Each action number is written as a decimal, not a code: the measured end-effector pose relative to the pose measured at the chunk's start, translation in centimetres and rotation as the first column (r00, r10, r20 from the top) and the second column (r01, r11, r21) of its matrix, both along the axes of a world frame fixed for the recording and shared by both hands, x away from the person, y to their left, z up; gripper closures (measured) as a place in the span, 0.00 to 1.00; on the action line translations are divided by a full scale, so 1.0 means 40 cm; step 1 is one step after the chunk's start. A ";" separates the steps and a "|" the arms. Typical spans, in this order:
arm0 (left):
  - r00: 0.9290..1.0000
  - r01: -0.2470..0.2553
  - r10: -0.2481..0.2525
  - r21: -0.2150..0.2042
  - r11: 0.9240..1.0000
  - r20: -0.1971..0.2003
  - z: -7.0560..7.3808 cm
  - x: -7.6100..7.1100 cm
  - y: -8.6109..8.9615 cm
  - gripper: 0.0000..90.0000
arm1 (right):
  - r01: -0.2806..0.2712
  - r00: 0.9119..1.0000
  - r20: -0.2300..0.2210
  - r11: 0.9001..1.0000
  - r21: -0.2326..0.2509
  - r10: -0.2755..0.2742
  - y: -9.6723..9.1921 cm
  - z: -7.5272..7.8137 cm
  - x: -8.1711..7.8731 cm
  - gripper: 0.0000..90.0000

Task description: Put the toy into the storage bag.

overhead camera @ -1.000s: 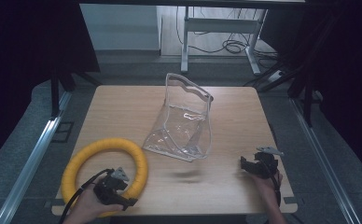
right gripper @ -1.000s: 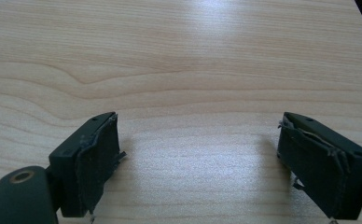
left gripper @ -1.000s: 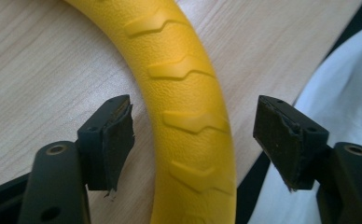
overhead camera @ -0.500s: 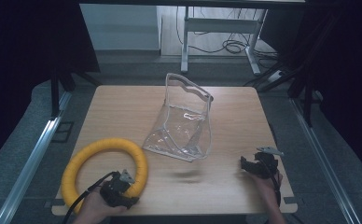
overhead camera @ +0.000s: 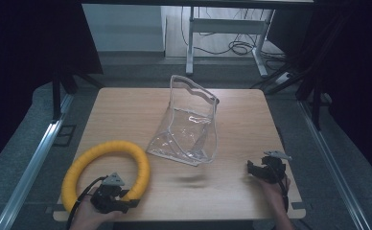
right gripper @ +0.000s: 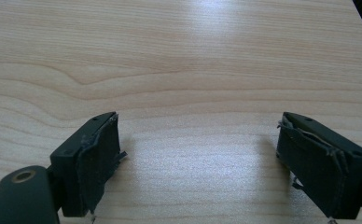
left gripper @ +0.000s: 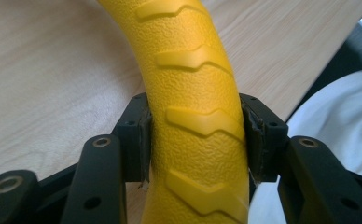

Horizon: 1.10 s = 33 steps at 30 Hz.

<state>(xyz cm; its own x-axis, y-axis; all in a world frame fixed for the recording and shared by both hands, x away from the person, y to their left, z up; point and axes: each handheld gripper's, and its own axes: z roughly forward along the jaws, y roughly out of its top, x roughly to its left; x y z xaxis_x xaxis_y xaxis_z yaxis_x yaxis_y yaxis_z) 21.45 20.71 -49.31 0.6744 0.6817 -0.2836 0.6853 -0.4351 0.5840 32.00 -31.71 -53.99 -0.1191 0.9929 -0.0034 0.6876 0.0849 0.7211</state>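
The left claw [left gripper: 195, 140] has just closed, gripping the yellow ring [left gripper: 193, 93] between its pads.

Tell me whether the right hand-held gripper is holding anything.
No, the right hand-held gripper has its jaws wide apart over bare table.

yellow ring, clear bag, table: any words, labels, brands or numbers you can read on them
None can be read.
yellow ring: raised chevron ridges, no letters or numbers.
clear bag: see-through plastic, no print or label to be made out from the high view.
table: bare wood grain, no marking.
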 end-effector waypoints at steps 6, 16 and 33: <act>0.999 -0.020 0.024 -0.093 0.995 0.035 0.054 0.001 0.040 0.56 | 0.001 1.000 0.000 1.000 -0.003 -0.001 -0.001 0.000 0.000 0.15; 0.991 -0.046 0.070 -0.208 0.977 0.110 0.139 0.002 0.110 0.56 | 0.003 1.000 -0.002 1.000 -0.002 -0.003 0.000 0.001 0.000 0.15; 0.960 -0.085 0.164 -0.321 0.943 0.227 0.247 0.014 0.188 0.56 | 0.005 1.000 -0.003 1.000 -0.005 -0.005 0.000 0.001 0.000 0.15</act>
